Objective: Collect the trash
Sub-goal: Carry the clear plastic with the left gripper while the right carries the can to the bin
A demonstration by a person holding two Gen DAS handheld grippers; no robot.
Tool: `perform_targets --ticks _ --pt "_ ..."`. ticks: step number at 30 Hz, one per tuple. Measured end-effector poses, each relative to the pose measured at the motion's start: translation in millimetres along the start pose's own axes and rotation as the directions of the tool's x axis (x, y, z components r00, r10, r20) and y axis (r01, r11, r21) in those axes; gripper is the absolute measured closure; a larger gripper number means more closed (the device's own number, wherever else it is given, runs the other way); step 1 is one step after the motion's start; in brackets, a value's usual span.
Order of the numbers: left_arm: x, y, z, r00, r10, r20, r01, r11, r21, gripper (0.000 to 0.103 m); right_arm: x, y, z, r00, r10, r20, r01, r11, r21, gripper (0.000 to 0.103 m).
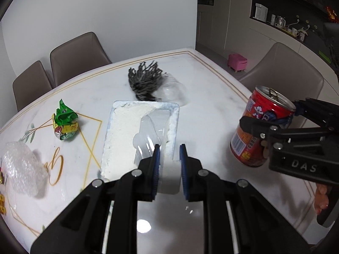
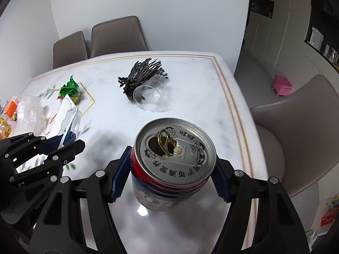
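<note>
The red can is held up off the white table, squeezed between the two blue pads of the right gripper. The can stands almost straight up, tipped a little, with its open top and pull ring facing the camera. Its long side runs up and down, so the pads press on its round sides.

The left gripper is pinched on the near edge of a white foam tray. The tray reaches away from that gripper, long way forward, with a clear plastic piece lying in it. I think the tray is lifted a bit, since from the right wrist camera it looks tilted.

The can is just to the right of the tray, near it but not touching. No bin or bag shows in either view, so I cannot tell where the trash should go. Both grippers are full, so each must drop its load before taking more.

More trash lies on the table: a green wrapper and some bubble wrap off to the left, and farther back a clear cup on its side next to a bunch of dark strings. Nothing stands between the can and the tray
</note>
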State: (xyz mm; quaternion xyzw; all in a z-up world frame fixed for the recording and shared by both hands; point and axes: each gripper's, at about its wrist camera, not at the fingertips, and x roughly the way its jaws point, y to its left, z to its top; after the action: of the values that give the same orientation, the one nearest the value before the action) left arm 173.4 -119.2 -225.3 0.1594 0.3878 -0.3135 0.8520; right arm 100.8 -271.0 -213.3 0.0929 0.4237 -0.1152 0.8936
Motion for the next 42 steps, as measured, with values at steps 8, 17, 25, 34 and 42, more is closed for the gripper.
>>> perform_targets --ticks 8,17,25,34,42 --pt "-56.9 -100.7 -26.8 0.999 -0.009 0.032 0.007 0.999 0.053 0.085 -76.3 -60.8 -60.7 0.999 0.0 0.054 -0.003 0.999 0.042 0.037" --pt "-104.4 -271.6 -70.9 0.988 -0.151 0.035 0.145 0.979 0.146 0.085 -187.1 -176.3 -169.1 0.991 -0.112 0.075 0.1 0.983 0.156 0.037" --pt "-106.2 -408.0 -107.2 0.942 -0.331 -0.059 0.334 0.905 0.263 0.084 -246.2 -273.7 -268.0 0.965 -0.264 -0.014 0.254 0.912 0.322 0.037" --pt "-39.5 -500.3 -146.0 0.886 -0.409 -0.219 0.463 0.809 0.362 0.084 -220.3 -339.9 -348.5 0.93 -0.333 -0.153 0.366 0.811 0.456 0.037" --pt "79.6 -544.5 -216.3 0.862 -0.397 -0.317 0.5 0.77 0.396 0.084 -128.0 -384.0 -427.7 0.929 -0.302 -0.216 0.371 0.773 0.514 0.037"
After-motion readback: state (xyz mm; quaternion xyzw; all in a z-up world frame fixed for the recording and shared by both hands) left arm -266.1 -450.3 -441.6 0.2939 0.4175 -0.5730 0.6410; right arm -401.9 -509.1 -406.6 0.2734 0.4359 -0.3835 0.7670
